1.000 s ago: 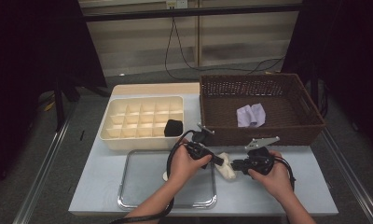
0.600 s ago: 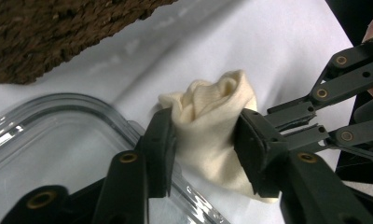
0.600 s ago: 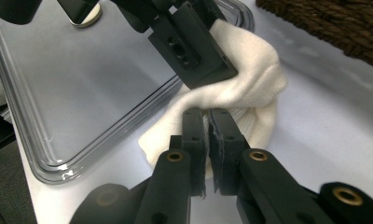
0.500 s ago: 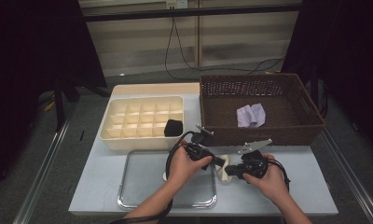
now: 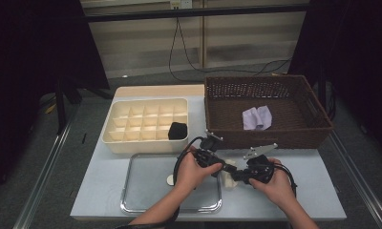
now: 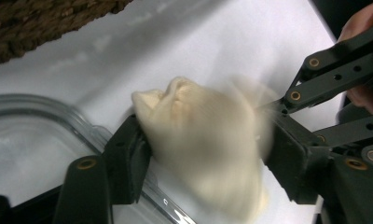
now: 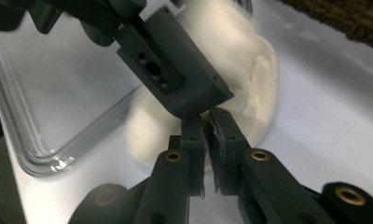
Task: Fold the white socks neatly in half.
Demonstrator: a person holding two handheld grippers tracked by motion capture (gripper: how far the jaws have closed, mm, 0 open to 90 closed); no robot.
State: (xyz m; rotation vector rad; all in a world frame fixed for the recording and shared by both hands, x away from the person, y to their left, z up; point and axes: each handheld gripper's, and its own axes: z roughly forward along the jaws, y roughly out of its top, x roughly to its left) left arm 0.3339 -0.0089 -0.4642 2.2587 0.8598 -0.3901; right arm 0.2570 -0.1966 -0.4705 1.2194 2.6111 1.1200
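Observation:
A cream sock [image 5: 228, 177] lies on the white table just right of the metal tray [image 5: 127, 208], between my two grippers. My left gripper [image 5: 224, 170] has the sock [image 6: 208, 144] between its jaws. The jaws have just been opening; the cloth is blurred and brushes the left pad. My right gripper [image 5: 237, 178] comes in from the right. Its jaws [image 7: 208, 123] are closed together on a thin edge of the sock [image 7: 250, 70]. One block-shaped jaw of the left gripper [image 7: 175, 70] stands right in front of them.
A cream divided box [image 5: 108, 138] sits behind the tray, with a black item [image 5: 178, 130] in its front right compartment. A brown wicker basket [image 5: 268, 139] at the back right holds a lilac cloth [image 5: 257, 117]. The tray's rim [image 6: 35, 100] runs beside the sock.
Both hands have stayed near the sock by the tray's right edge. The right hand has shifted slightly towards the left one. The left jaws stand wider than before.

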